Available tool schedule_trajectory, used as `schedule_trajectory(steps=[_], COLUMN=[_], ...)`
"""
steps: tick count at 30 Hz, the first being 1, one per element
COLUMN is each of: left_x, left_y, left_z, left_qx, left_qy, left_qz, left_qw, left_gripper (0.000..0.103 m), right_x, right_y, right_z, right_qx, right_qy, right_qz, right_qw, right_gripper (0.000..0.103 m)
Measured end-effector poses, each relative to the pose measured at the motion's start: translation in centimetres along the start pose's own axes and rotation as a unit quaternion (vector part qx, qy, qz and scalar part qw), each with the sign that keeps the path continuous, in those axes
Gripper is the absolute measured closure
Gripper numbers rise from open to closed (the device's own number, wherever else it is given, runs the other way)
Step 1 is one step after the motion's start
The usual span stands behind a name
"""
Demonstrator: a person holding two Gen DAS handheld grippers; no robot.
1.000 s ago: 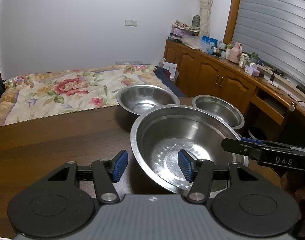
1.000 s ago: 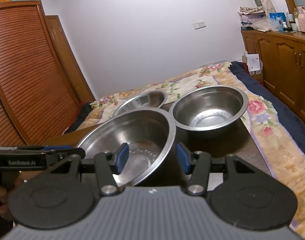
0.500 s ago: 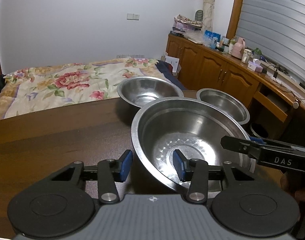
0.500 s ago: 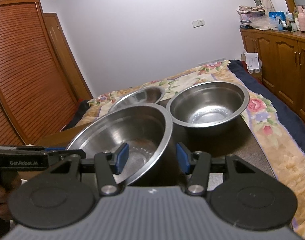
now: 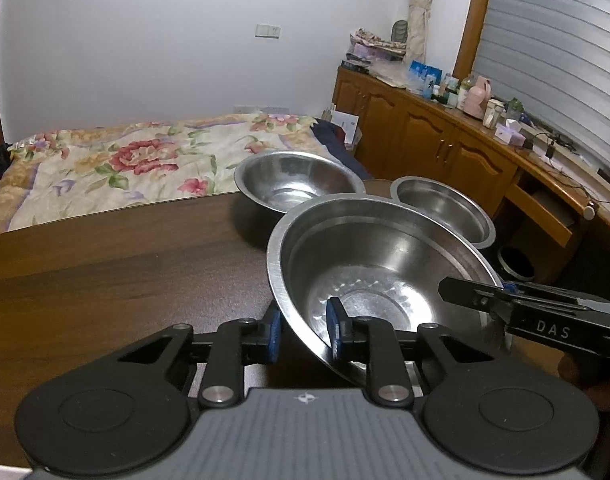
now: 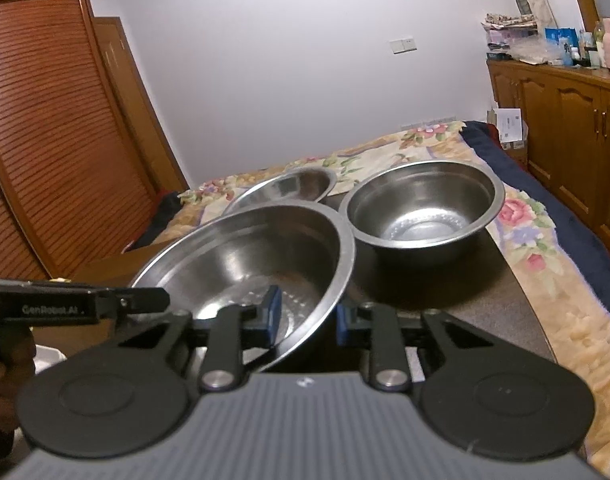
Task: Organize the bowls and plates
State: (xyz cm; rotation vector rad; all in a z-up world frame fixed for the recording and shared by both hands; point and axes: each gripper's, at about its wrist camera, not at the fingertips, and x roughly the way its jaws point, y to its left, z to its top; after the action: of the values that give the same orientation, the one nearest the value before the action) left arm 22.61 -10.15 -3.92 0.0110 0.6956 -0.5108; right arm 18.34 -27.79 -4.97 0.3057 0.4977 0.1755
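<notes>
Both grippers, left gripper and right gripper, pinch opposite rims of the large steel bowl. Lift it level and evenly. It likely needs to clear the medium bowl rim before nesting.

Dim indoor light, glare on steel bowl, fisheye-bent edges, dark corners.

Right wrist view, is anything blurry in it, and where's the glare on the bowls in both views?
Right wrist view: the left gripper at the frame's left edge is soft and its label smeared, and the big bowl shows bright speckled glare on its floor. Left wrist view: sharper overall, with glare on the same bowl's dimpled bottom; fisheye bends the window frame.
</notes>
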Motion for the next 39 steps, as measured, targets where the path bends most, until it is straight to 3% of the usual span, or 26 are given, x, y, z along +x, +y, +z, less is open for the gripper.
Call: schedule_trajectory(steps=[21, 39], left_x=[-6.1, -8.9], left_y=[-1.2, -0.8], left_z=[-2.7, -7.8], left_qx=[0.007, -0.002], left_qy=[-0.029, -0.001], left_qz=[-0.01, -0.025], left_qw=[0.9995, 0.9997], left_gripper=[0.077, 0.075], right_x=[-4.3, -6.7], right_y=[2.0, 3.5], right_z=[-1.3, -4.4], right_qx=[-0.001, -0.013], right_qy=[-0.014, 0.018], right_qz=[0.012, 0.027], right_qw=[1.0, 0.999], right_gripper=[0.075, 0.075])
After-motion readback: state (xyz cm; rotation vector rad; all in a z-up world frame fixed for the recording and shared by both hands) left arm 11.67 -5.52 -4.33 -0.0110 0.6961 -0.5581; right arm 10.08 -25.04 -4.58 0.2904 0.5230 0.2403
